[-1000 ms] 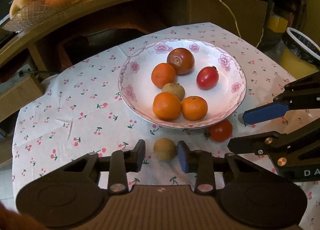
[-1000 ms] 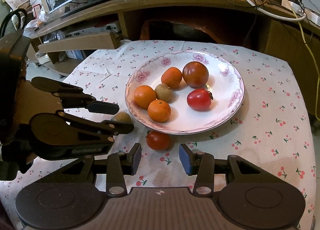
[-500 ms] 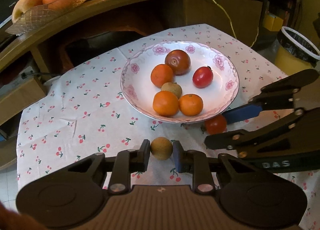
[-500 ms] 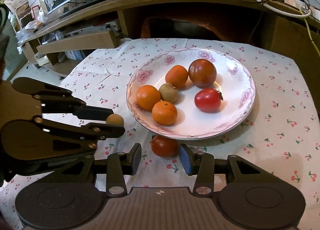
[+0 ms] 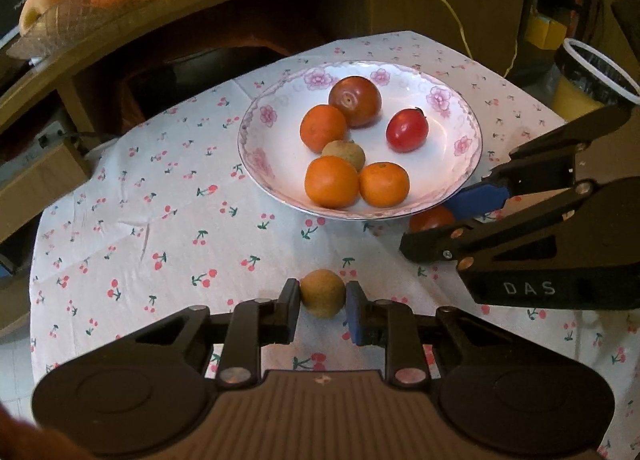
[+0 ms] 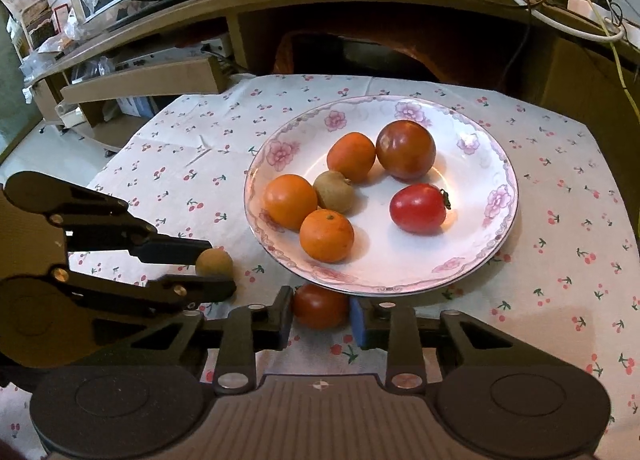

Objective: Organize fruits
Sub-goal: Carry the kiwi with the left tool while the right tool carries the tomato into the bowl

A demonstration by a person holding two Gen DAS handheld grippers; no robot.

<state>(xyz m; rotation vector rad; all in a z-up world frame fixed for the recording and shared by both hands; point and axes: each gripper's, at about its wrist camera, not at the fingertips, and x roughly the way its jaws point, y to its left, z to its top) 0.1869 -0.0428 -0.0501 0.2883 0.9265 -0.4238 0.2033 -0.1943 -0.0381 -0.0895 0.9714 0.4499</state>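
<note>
Fingers of left gripper (image 5: 323, 300) tight on brown fruit (image 5: 322, 293), right gripper (image 6: 320, 312) around tomato (image 6: 320, 305).

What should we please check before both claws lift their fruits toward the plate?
1. Left claw shut on the small round brown fruit: ok, both fingers touch it.
2. Right claw shut on the red tomato beside the plate: cannot tell, the fingers flank it, contact unclear.
3. Tomato free of the white flowered plate: not ok, it sits tucked under the near rim.
4. Landing room on the plate: ok, bare white patch at its near right.
5. Claws apart from each other: ok, a gap shows in both views.
</note>
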